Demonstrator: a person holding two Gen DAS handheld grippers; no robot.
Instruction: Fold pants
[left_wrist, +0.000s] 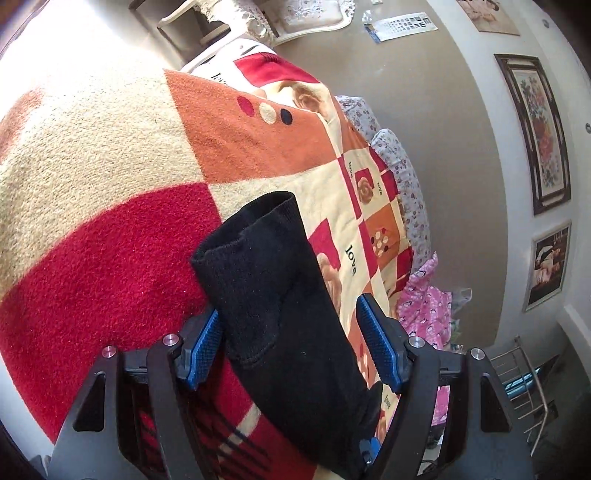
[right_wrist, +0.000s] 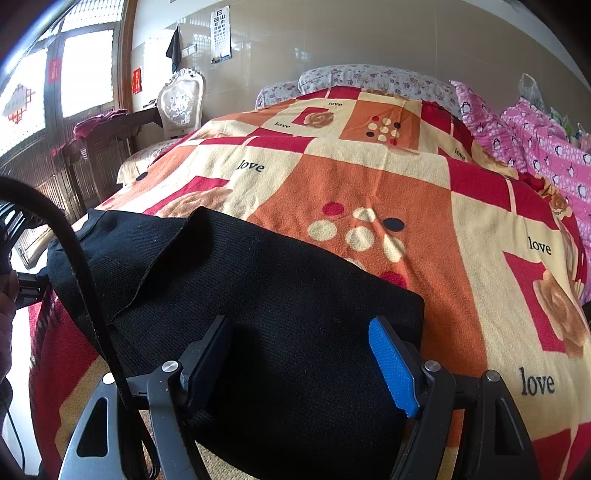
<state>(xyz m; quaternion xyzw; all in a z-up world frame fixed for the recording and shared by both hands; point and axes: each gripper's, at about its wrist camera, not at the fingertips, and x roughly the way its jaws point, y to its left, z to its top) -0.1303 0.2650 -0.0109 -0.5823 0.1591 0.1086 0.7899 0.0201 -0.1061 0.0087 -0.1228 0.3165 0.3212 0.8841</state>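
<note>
Both grippers stand released: the left gripper (left_wrist: 290, 347) straddles a leg of the black pants (right_wrist: 280, 295) without pinching, the right gripper (right_wrist: 301, 363) hovers wide over the folded bulk on the blanket (right_wrist: 369, 177). Best pinch both layers squarely at the edges before folding again.

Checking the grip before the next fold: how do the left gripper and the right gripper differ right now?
The left gripper straddles a narrow, rumpled part of the black pants; the right gripper sits over a broad, flat, folded part. The left view is rolled sideways, with the blanket tilted, while the right view is level. Both stand open, pads not pressing the cloth.
</note>
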